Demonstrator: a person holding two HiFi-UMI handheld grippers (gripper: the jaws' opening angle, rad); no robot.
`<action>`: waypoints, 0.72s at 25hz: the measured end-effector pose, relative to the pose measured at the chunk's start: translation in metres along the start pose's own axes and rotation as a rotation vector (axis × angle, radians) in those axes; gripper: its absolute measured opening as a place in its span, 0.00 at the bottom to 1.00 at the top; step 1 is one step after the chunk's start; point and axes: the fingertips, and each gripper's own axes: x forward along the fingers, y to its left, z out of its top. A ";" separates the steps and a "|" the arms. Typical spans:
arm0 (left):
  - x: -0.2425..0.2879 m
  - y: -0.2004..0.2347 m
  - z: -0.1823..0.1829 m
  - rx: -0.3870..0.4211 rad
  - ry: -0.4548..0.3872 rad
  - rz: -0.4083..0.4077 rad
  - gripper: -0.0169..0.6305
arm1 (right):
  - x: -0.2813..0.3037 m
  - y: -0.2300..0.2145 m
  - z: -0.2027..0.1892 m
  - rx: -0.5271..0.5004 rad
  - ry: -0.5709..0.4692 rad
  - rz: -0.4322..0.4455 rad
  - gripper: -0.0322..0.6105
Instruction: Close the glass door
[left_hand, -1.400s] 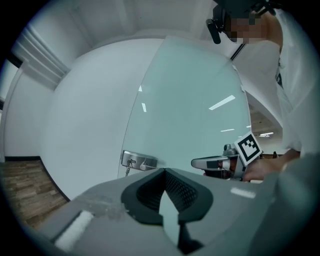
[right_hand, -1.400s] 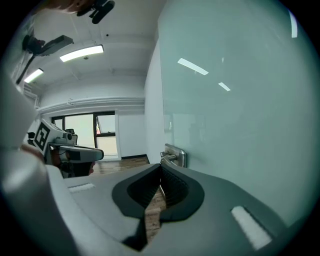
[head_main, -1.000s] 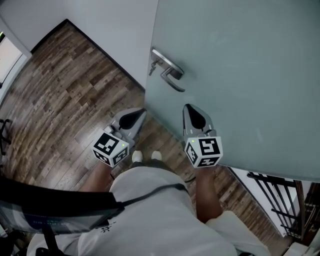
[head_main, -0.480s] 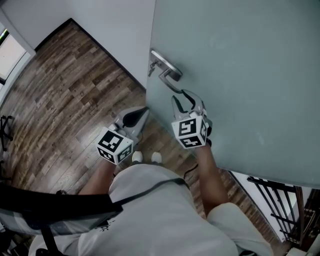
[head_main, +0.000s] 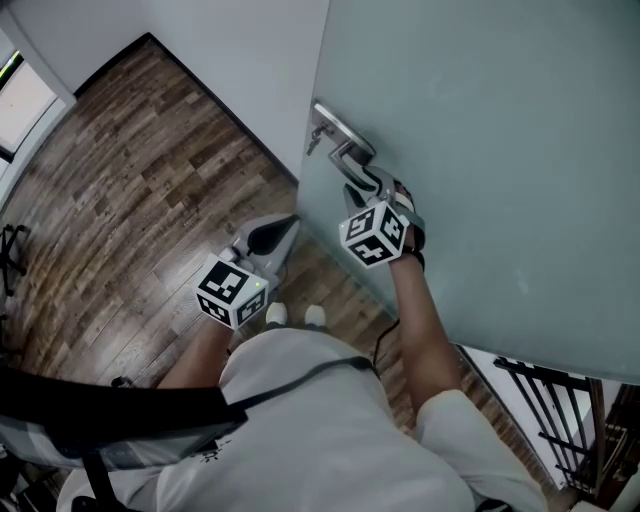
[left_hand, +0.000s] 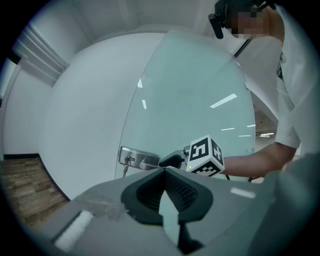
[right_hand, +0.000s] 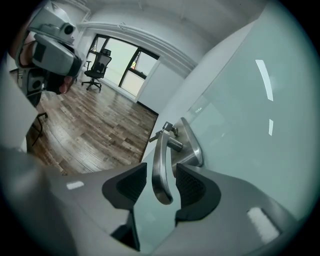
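R gripper: jaws just opened, apart, straddling handle at door edge; not clamped, prob. lining up grip. L gripper: jaws together, empty, idle.

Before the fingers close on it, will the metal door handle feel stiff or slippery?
The door handle looks like smooth brushed metal, so it is probably rigid yet somewhat slippery. It is a lever on a pivot, so it may rotate when pulled. The right gripper has just been opening; its fingers flank the handle without pressing.
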 end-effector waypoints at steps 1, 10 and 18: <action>-0.001 0.002 0.000 -0.001 0.002 0.001 0.03 | 0.001 0.000 0.000 0.006 0.001 0.002 0.32; -0.011 0.017 -0.003 0.000 0.011 -0.013 0.03 | 0.011 0.001 -0.002 -0.027 0.040 -0.045 0.21; -0.019 0.024 -0.005 -0.009 0.008 -0.038 0.03 | 0.015 0.003 -0.006 -0.086 0.090 -0.029 0.20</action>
